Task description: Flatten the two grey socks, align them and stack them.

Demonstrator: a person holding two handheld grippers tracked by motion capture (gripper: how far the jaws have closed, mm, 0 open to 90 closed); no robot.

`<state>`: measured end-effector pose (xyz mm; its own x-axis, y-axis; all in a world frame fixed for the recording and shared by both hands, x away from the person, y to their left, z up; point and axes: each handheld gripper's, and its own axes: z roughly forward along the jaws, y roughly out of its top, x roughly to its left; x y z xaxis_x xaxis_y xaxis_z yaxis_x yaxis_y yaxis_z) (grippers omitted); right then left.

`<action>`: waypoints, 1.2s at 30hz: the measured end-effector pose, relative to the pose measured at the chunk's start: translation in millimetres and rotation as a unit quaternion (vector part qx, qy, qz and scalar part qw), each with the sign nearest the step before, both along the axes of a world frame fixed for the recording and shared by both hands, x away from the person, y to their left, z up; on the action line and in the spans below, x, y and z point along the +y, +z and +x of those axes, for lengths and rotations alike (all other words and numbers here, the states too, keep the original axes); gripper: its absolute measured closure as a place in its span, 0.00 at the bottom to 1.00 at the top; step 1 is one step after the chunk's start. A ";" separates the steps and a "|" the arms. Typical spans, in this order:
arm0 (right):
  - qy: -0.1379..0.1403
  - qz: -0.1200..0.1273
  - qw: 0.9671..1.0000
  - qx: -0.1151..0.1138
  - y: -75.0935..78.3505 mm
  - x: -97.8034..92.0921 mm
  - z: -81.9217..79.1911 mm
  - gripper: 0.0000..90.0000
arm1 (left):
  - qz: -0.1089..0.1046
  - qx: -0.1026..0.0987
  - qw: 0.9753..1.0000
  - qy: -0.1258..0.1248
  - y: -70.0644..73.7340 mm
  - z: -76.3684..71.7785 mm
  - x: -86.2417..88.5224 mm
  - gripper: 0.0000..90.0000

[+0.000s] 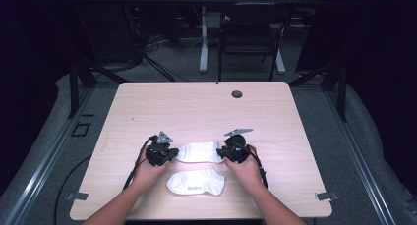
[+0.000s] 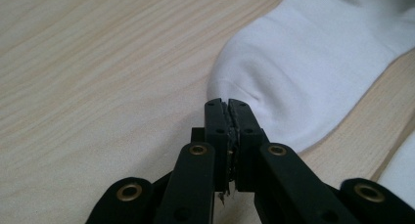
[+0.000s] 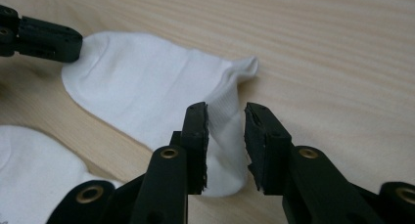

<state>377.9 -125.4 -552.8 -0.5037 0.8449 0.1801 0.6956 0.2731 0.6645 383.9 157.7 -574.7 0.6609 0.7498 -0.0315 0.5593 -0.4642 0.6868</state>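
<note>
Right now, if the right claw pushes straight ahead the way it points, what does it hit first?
The right claw, open, already straddles the cuff end of the far sock; that cuff comes first, though depth is hard to judge.

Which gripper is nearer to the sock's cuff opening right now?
Right. The right gripper has its open jaws around the cuff end of the far sock, while the left gripper, jaws closed, sits at the toe end, opposite the cuff.

Far sock (image 1: 199, 152): white, ankle-cut, flat on table (image 1: 196, 107), lengthwise left-right; toe at left, cuff end at right with heel tab raised. Near sock (image 1: 195, 181): white, flat, just in front of far sock, parallel, apart.
</note>
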 end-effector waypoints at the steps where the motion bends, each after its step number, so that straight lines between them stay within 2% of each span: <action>1: -0.002 -0.001 1.000 -0.010 2.1 1.0 0.2 0.76 | 0.002 0.000 1.000 -0.001 0.2 -0.1 -0.1 0.98; 4: -0.003 -0.008 0.999 -0.033 6.5 4.5 0.9 0.72 | 0.002 0.002 1.000 -0.003 0.6 0.1 0.1 0.98; 10: -0.002 -0.010 1.000 -0.019 -0.5 10.3 8.6 0.68 | 0.001 0.001 1.000 -0.002 0.0 0.5 0.5 0.98; 16: -0.013 -0.023 1.000 -0.012 -7.5 8.4 14.1 0.80 | 0.001 0.002 1.000 -0.002 0.2 0.6 1.6 0.98; 20: -0.030 -0.031 0.999 -0.001 -12.2 0.5 17.0 0.86 | 0.000 0.002 1.000 0.001 -0.1 0.8 4.3 0.98; 23: -0.029 -0.031 0.999 0.008 -14.2 -2.1 18.2 0.94 | 0.002 0.002 1.000 0.000 0.2 0.7 5.7 0.98; 36: -0.020 -0.041 0.999 0.013 -16.4 -5.6 18.8 0.97 | -0.004 0.007 1.000 0.002 -0.1 1.0 11.3 0.98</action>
